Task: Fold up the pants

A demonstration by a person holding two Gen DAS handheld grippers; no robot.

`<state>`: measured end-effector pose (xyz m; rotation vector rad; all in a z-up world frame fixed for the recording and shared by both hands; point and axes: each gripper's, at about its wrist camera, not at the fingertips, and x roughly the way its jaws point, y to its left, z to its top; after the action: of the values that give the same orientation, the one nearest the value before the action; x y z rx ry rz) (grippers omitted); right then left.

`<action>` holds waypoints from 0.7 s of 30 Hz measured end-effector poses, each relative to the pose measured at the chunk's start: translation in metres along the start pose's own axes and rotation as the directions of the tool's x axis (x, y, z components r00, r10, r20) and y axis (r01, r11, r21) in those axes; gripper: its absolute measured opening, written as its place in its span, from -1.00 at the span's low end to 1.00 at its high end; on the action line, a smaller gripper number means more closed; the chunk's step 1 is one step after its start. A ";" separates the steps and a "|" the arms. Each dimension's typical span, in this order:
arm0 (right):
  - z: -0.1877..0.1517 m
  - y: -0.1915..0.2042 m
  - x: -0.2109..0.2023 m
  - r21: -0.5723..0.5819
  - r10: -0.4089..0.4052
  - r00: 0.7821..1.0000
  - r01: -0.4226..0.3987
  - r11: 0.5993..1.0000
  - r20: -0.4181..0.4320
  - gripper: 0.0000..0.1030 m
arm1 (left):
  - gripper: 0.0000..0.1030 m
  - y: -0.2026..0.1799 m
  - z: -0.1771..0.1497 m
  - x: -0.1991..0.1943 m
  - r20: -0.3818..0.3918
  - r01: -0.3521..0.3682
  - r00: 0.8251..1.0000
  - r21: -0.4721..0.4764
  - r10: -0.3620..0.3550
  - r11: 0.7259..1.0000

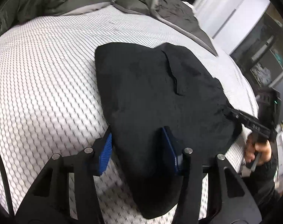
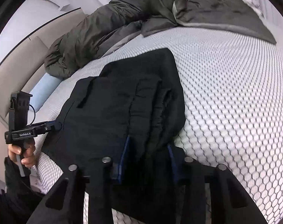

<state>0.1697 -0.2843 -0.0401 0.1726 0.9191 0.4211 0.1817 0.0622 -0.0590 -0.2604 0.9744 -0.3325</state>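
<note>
Pants [image 1: 156, 97] stretch lengthwise away from both downward-tilted grippers; left gripper [image 1: 136, 145] and right gripper [image 2: 148, 153] each straddle bunched fabric, grip uncertain.

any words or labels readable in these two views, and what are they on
"GenRobot.AI": white print on the side of the left gripper's body, right wrist view.
Pale marks on the side of the right gripper's body, left wrist view: too blurred to read.
Nothing legible on the pants, the mattress or the bedding.
</note>
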 end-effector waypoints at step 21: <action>0.004 0.005 0.001 -0.017 -0.077 0.997 0.078 0.997 0.013 -0.37 | -0.02 0.003 0.018 0.006 0.063 -0.136 0.989 -0.002 0.136 0.991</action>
<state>0.1725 -0.2791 -0.0366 0.1226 0.9068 0.3560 0.2004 0.0636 -0.0553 -0.2001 0.9239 -0.1997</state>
